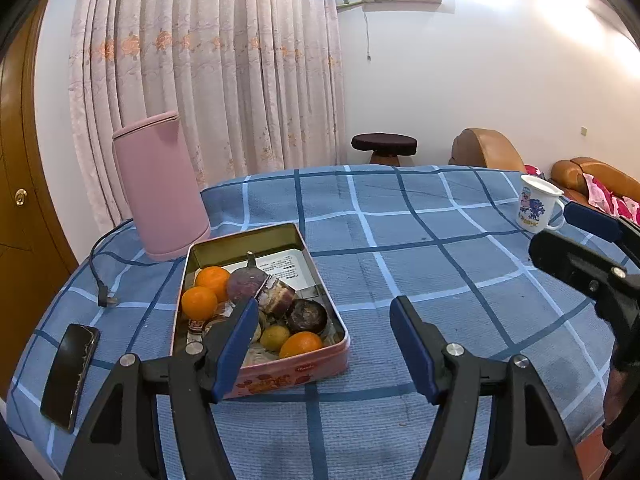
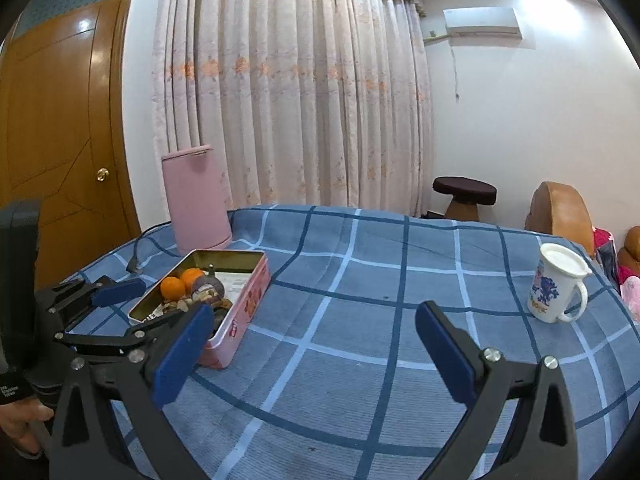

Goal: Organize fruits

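Pink tin box [image 1: 280, 380] stood on the blue checked tablecloth [image 1: 440, 264], holding oranges [image 1: 199, 303] and dark fruits [image 1: 307, 315]. Left gripper [image 1: 324, 344] hovered just before the box, jaws wide and empty. Right gripper [image 2: 312, 348] was wide too, holding nothing, near a white mug [image 2: 554, 284].

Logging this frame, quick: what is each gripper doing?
Left gripper: open, holding nothing.
Right gripper: open, holding nothing.

Pale curtain [image 1: 208, 64] (floral band), white wall [image 1: 480, 80], brown stool [image 1: 384, 148].
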`<state>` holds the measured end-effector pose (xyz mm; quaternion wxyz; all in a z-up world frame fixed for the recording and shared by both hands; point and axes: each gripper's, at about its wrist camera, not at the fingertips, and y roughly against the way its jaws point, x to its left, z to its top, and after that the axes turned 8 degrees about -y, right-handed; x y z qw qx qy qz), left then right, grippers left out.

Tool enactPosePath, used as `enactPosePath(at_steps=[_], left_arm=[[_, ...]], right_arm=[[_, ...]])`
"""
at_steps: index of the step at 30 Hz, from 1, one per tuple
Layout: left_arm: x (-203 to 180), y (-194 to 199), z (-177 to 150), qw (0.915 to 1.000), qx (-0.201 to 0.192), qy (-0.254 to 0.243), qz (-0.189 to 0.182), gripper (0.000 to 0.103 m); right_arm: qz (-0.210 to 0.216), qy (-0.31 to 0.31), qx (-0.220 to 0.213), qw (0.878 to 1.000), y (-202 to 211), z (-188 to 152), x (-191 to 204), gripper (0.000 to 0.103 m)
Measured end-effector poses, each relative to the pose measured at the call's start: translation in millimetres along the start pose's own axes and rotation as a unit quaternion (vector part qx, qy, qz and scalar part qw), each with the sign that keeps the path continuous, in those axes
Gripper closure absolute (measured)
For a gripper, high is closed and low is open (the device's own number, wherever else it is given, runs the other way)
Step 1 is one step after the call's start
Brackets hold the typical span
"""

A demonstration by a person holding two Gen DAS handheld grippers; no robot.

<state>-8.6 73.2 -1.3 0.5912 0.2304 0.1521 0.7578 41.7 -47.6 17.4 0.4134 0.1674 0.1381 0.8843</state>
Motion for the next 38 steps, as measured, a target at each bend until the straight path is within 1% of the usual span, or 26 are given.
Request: enactPosePath(at_steps=[25,31,35,38], left_arm=[[-6,-5,-1,0.9998,0.016,0.004,-0.015,0.033],[-7,-7,-3,0.9996,0.02,0.002,-0.018,0.033],[-6,-6,-3,0.9997,0.013,0.002,-0.018,0.033],[-5,-6,-4,0.9997,0.013,0.004,-0.02,0.033]], right_arm=[[-0.004,-0.003,-0.004,1.0,5,-2,-9,0.0],[-0.004,-0.001,0.001,1.0,4,-5,-11,0.0],[-0.008,-0.001,0.005,1.0,1,-7,-12,0.0],[-0.02,0.004,0.018,1.0,-4,-9,-16,0.0]])
